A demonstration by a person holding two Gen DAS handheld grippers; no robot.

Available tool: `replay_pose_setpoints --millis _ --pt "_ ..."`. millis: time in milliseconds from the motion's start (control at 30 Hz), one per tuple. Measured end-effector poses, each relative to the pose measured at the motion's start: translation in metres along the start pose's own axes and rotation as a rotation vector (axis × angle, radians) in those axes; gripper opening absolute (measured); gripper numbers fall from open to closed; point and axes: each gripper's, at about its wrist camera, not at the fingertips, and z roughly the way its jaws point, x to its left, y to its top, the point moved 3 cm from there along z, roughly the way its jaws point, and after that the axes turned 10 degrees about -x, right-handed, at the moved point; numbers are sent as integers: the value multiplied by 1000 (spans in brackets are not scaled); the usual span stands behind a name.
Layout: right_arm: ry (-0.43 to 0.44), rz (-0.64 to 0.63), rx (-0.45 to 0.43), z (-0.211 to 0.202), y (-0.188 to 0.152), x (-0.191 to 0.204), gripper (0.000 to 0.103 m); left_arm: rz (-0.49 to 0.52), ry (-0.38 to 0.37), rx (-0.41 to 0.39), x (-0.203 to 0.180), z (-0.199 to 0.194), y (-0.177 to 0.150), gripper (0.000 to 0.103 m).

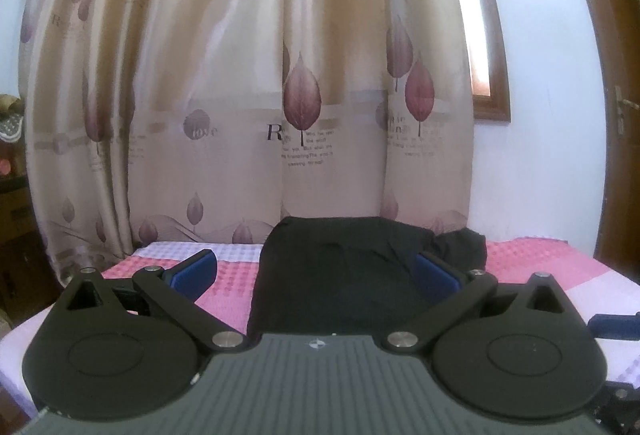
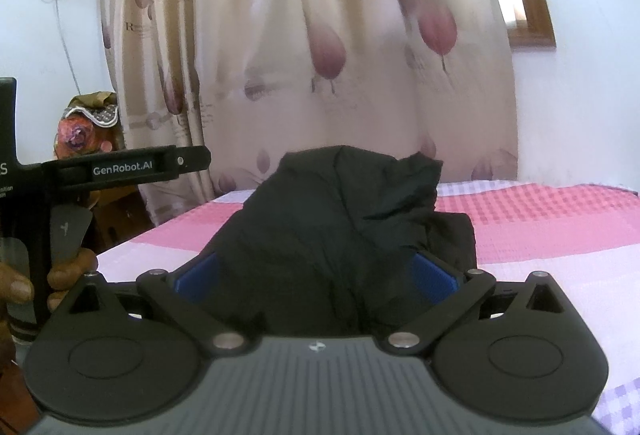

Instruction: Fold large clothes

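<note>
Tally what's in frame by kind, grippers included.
Black garment, on the bed: 1
Pink-and-white checked bedsheet: 1
Leaf-print curtain: 1
Grippers: 2, left gripper and right gripper, both with blue-padded fingers apart
Wooden window frame: 1
Total: 6

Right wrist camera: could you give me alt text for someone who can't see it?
A black garment lies bunched on a pink checked bed, between the open blue fingers of the right gripper. A leaf-print curtain hangs behind; a hand holds the other gripper at left.
</note>
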Motion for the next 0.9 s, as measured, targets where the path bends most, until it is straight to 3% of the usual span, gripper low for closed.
replay_pose_setpoints --millis 500,900 --pt "-18 -1 30 2 -7 -1 103 -7 -13 -24 3 0 -17 103" --pt "-72 -86 -4 1 -3 8 103 -28 4 20 5 3 -19 103"
